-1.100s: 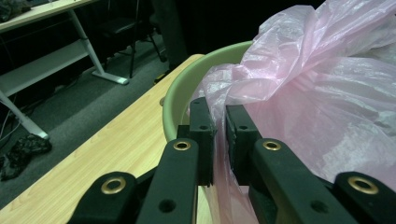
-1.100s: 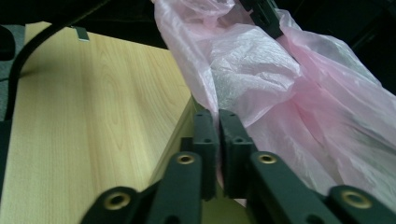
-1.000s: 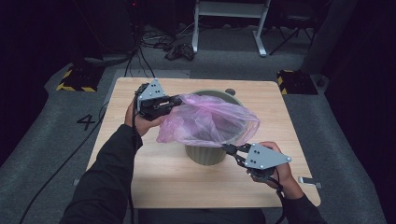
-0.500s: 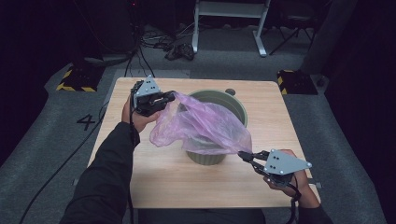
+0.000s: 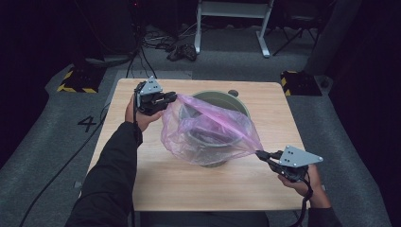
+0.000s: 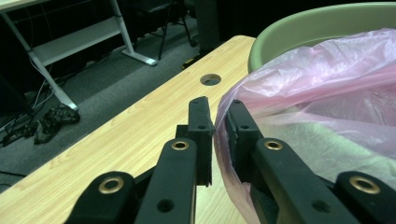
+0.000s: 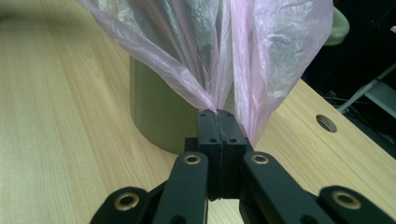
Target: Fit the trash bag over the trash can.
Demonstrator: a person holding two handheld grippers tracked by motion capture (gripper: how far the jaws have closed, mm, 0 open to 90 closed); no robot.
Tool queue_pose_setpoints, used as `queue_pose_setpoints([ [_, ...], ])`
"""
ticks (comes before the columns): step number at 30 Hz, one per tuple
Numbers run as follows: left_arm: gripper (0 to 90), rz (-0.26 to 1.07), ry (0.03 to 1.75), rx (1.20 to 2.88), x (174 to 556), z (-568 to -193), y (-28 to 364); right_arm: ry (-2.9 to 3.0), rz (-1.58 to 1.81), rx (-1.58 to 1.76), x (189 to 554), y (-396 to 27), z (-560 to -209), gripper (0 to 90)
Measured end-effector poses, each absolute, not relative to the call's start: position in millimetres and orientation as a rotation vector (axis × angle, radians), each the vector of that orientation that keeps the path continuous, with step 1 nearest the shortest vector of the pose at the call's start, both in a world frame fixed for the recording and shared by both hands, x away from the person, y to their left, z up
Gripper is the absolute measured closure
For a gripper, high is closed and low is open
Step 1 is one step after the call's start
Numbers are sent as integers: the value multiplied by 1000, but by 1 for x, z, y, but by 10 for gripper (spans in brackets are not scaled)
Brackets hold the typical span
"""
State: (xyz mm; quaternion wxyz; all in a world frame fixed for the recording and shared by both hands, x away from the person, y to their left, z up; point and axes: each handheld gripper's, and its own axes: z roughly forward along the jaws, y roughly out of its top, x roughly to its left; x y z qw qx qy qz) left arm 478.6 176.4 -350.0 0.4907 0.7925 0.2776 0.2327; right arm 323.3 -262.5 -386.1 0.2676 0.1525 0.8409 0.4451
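Both grippers pinch the pink plastic bag (image 5: 208,130): left gripper (image 6: 219,126), right gripper (image 7: 217,122). High view alone shows it stretched across the green bin (image 5: 236,100)

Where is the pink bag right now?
In the high view the pink bag is stretched over the green bin in the middle of the table, pinched between the left gripper and the right gripper.

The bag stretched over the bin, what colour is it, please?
Translucent pink bag; clearest in the high view.
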Motion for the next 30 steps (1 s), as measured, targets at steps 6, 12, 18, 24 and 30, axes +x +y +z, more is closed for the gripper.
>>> queue_pose_setpoints([
  [6, 529, 568, 711, 1875, 474, -346, 180, 2234, 1246, 461, 327, -267, -387, 779],
  [12, 273, 516, 682, 1801, 454, -331, 197, 2163, 1327, 464, 316, -270, -368, 499],
  [18, 195, 489, 569, 1826, 419, -322, 199, 2097, 1367, 411, 300, -260, -345, 355],
  [24, 196, 494, 543, 1836, 398, -334, 205, 2046, 1313, 442, 306, -246, -330, 338],
  [30, 305, 473, 617, 1856, 414, -352, 206, 2129, 1229, 516, 342, -240, -327, 407],
])
